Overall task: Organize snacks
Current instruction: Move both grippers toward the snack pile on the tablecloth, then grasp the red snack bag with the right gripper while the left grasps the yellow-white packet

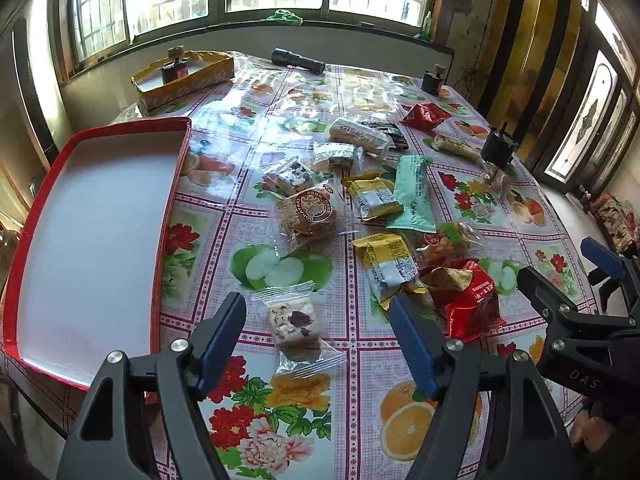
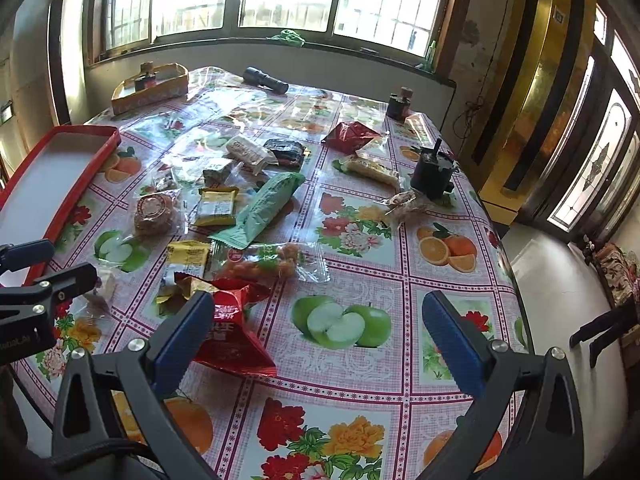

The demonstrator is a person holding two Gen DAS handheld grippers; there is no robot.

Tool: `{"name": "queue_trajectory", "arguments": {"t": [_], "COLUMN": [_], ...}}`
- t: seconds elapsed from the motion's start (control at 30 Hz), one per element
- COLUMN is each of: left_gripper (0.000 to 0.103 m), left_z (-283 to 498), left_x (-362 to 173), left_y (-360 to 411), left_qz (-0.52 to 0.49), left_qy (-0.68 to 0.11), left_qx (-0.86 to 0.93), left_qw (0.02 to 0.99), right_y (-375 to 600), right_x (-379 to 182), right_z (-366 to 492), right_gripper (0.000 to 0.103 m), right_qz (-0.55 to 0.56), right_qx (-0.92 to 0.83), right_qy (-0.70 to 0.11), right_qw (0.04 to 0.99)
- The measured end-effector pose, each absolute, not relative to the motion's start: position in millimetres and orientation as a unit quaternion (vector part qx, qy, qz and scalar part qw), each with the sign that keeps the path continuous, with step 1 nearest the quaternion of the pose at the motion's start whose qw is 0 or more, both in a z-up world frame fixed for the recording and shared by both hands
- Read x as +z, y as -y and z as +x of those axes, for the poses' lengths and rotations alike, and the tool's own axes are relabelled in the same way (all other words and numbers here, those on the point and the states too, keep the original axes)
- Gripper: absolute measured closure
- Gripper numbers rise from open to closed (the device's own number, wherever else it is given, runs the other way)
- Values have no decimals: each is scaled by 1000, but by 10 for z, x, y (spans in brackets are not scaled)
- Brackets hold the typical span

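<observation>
Several wrapped snacks lie scattered on the floral tablecloth. A red tray with a white floor [image 1: 100, 220] sits at the left, empty; it also shows in the right wrist view [image 2: 48, 168]. My left gripper [image 1: 316, 312] is open, low over a clear-wrapped nougat bar [image 1: 296, 328] that lies between its fingers. My right gripper [image 2: 316, 312] is open and empty above the table, its left finger beside a red snack bag [image 2: 234, 332]. Further off lie a mint green pack [image 1: 412, 192], yellow packs [image 1: 376, 196], and a round dorayaki cake [image 1: 310, 214].
A yellow cardboard box [image 1: 184, 80] holding a small bottle stands at the far left. A black flashlight [image 1: 298, 60], a dark bottle [image 1: 432, 80] and a black cup [image 1: 498, 148] stand along the far and right sides. The table's right edge drops to the floor.
</observation>
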State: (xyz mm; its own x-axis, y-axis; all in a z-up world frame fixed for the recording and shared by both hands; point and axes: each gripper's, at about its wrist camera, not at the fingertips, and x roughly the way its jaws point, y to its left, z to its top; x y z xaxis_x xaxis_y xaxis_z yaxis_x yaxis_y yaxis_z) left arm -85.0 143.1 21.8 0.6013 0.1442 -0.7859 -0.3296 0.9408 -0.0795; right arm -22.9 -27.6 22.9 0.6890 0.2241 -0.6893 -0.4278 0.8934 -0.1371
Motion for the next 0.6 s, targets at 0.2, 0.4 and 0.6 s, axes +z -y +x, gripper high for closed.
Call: {"name": "queue_trajectory", "arguments": {"t": [0.2, 0.4, 0.6], "left_gripper": [29, 29, 29], "left_z": [-845, -866, -870], "left_x": [202, 195, 157], "left_y": [-1421, -1450, -1507], "left_qz": [-105, -99, -108], "left_qy": [-430, -432, -440], "left_qx": [133, 130, 129], "left_qw": [887, 887, 882], "right_y": [297, 400, 386], "right_x": [223, 217, 132], "right_z": [-232, -225, -222], "right_gripper": [0, 0, 0], "right_qz": [-143, -97, -65], "right_qx": [180, 229, 267], "right_qy": [-352, -367, -386], "right_qw": [908, 896, 881]}}
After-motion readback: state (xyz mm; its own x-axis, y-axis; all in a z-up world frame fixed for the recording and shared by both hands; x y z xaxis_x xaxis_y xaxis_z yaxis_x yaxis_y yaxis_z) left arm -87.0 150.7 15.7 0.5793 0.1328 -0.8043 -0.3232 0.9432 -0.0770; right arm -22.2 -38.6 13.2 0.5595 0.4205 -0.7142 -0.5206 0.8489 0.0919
